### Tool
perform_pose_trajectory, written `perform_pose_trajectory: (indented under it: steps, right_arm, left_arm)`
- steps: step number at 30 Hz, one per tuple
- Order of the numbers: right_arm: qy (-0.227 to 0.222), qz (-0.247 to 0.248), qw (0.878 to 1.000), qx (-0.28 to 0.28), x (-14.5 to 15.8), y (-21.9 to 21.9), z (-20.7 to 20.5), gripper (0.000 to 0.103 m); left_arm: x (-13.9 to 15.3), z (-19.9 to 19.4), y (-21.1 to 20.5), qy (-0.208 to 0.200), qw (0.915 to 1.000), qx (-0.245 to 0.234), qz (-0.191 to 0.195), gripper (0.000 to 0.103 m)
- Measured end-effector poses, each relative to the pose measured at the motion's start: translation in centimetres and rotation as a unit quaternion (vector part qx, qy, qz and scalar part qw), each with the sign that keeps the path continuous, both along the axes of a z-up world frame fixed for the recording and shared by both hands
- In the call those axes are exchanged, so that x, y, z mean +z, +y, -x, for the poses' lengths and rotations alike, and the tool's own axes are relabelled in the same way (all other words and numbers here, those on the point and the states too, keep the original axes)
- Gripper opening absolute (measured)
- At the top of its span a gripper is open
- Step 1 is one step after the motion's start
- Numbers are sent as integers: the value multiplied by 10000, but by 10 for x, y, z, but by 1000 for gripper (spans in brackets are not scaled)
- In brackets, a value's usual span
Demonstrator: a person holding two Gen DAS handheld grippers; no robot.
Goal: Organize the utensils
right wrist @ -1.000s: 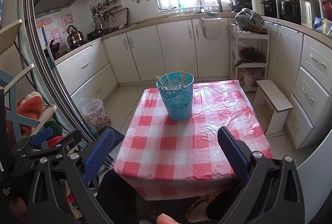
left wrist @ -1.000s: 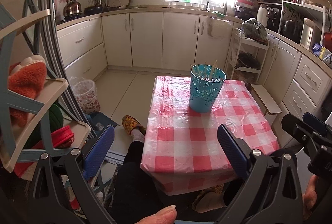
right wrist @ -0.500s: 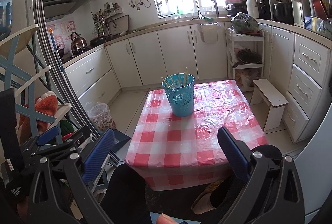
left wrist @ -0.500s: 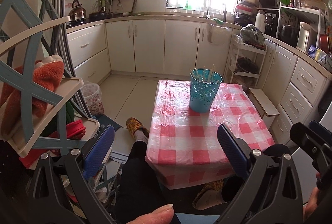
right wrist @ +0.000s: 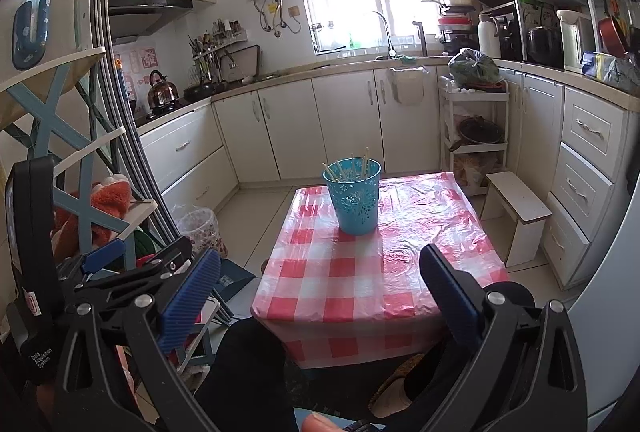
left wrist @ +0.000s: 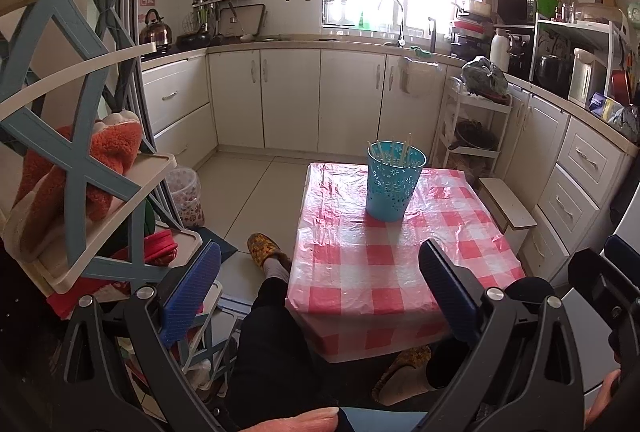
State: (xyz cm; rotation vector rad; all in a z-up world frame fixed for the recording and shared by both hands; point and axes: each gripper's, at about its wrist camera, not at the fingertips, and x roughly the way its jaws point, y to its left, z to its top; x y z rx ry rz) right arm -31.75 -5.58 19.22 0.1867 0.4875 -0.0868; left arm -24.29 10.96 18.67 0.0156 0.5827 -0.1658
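Task judged complete: chopsticks (right wrist: 352,168) stand in the blue holder (right wrist: 354,198) at 12 o'clock on the checked counter (right wrist: 360,284). Left claw (left wrist: 320,292) and right claw (right wrist: 320,292), both apart and empty, hang back; nothing further to grasp.

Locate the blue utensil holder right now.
In both wrist views the blue utensil holder stands upright on the far half of the checkered table, chopsticks inside, ahead of both open grippers.

Both wrist cameras look forward and slightly down from above the seated person's lap, well back from the table (left wrist: 384,272). The left view sits beside the shelf rack (left wrist: 72,168). Both share the table, blue holder (right wrist: 354,198) and window wall.
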Motion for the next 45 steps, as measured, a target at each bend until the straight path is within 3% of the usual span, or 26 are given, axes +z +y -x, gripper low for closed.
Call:
perform_pose_trajectory:
  steps: [33, 40, 45]
  right_arm:
    - [2, 87, 9999, 61, -3, 6, 9, 96]
    - [-65, 81, 9999, 43, -4, 5, 10, 96]
    - [-249, 215, 9995, -30, 0, 4, 16, 96]
  left_arm:
    - [0, 9, 6, -17, 10000, 32, 47, 95]
    - [4, 19, 6, -484, 9988, -24, 68, 95]
    - [2, 13, 6, -350, 9994, 29, 62, 95]
